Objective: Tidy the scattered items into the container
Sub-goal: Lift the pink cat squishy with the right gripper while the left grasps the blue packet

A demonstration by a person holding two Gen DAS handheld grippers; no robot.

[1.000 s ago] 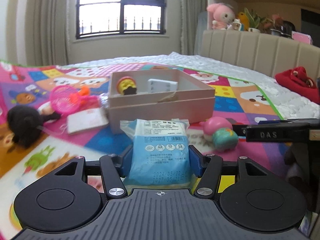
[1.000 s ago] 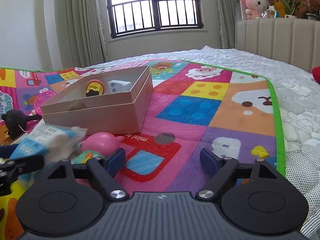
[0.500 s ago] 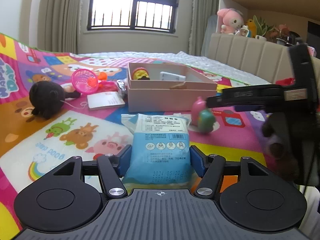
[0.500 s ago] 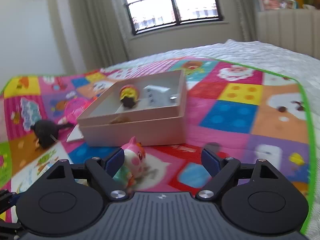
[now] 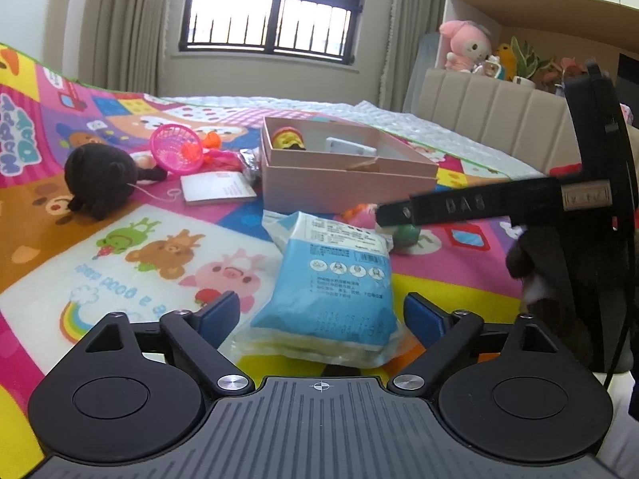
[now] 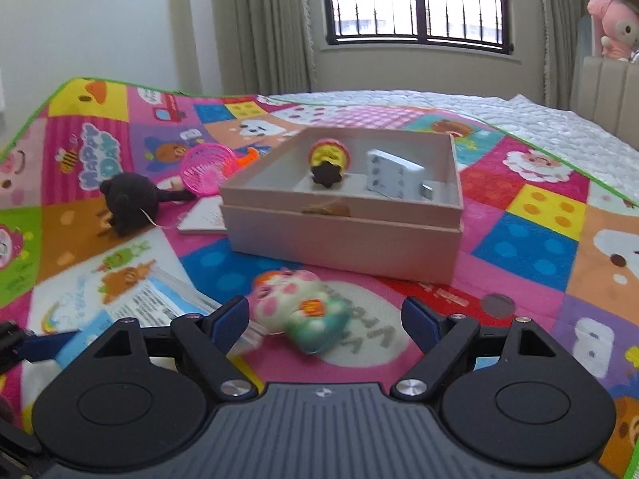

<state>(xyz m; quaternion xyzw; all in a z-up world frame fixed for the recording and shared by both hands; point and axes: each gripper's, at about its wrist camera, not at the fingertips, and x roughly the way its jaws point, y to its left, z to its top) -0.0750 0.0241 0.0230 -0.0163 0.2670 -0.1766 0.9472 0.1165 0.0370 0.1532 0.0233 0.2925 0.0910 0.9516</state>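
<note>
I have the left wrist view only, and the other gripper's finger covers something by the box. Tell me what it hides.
Observer: A pink-and-green pig toy, lying on its side on the mat in front of the box.
Operator: Report the right gripper.
Observer: The right gripper is open. The toy sits between its fingers, with a clear gap at the right pad.
Operator: Give me free room in the box.
Observer: The floor left of the yellow toy is bare.
</note>
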